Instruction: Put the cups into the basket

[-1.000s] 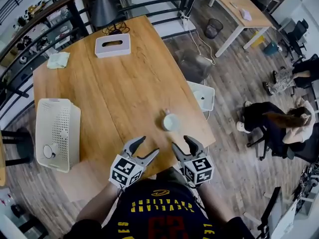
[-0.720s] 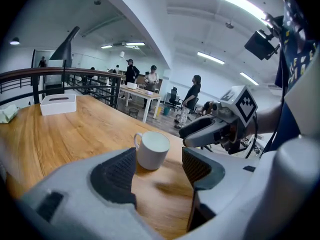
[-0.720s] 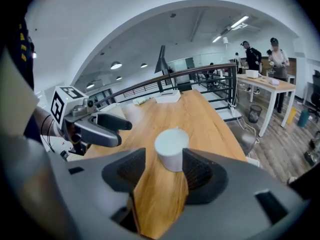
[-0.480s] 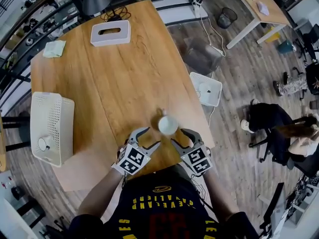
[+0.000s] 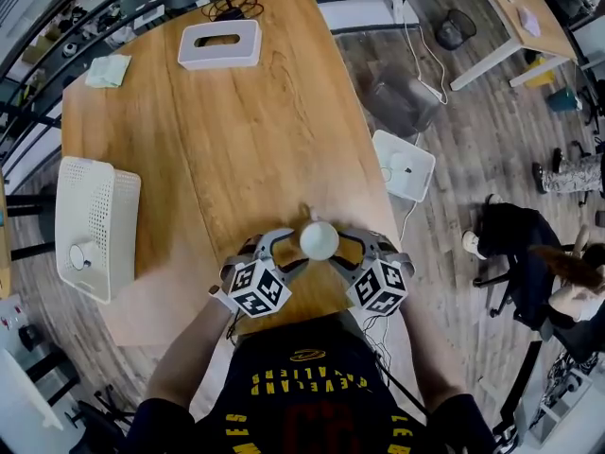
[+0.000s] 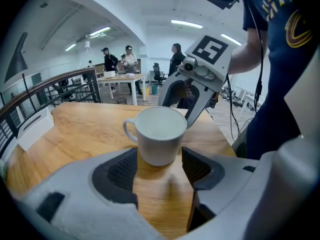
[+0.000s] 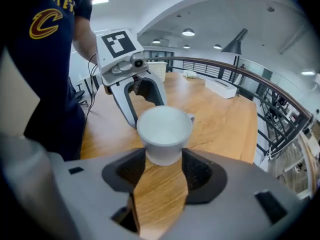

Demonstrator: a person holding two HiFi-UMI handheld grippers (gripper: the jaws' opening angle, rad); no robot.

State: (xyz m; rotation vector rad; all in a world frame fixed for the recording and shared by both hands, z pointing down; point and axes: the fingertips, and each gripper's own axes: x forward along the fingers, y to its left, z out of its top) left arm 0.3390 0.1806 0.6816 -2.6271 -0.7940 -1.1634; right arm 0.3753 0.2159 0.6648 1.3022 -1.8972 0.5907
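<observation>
Since half a second ago both grippers have moved in on the white ceramic cup [image 5: 319, 240]. It then stood just ahead of the fingertips. Now the left gripper [image 5: 284, 253] and the right gripper [image 5: 342, 252] flank it from either side.

The left gripper's fingers are spread apart, with the cup upright between their tips. The right gripper's fingers are spread the same way, and the same cup stands between their tips from the opposite side. I cannot tell whether any pad actually presses the cup wall. In each gripper view the other gripper rises directly behind the cup, so the two face each other across it. The cup's handle points away from the person, past the fingertips.

Well off to the left of the left fingers, at the table's edge, the white perforated plastic basket [image 5: 104, 206] holds a second white cup [image 5: 80, 255], both placed as before. Far ahead of the fingers, a white rectangular tissue box [image 5: 219, 43] and a pale green folded cloth [image 5: 107, 70] lie near the far edge. Right of the right fingers, a white square box [image 5: 405, 165] sits on the plank floor.

The light wooden table [image 5: 255, 130] shows long grain. The finger pads are black and finely ribbed, set in grey moulded shells. The cup is smooth and tapers toward its base.
</observation>
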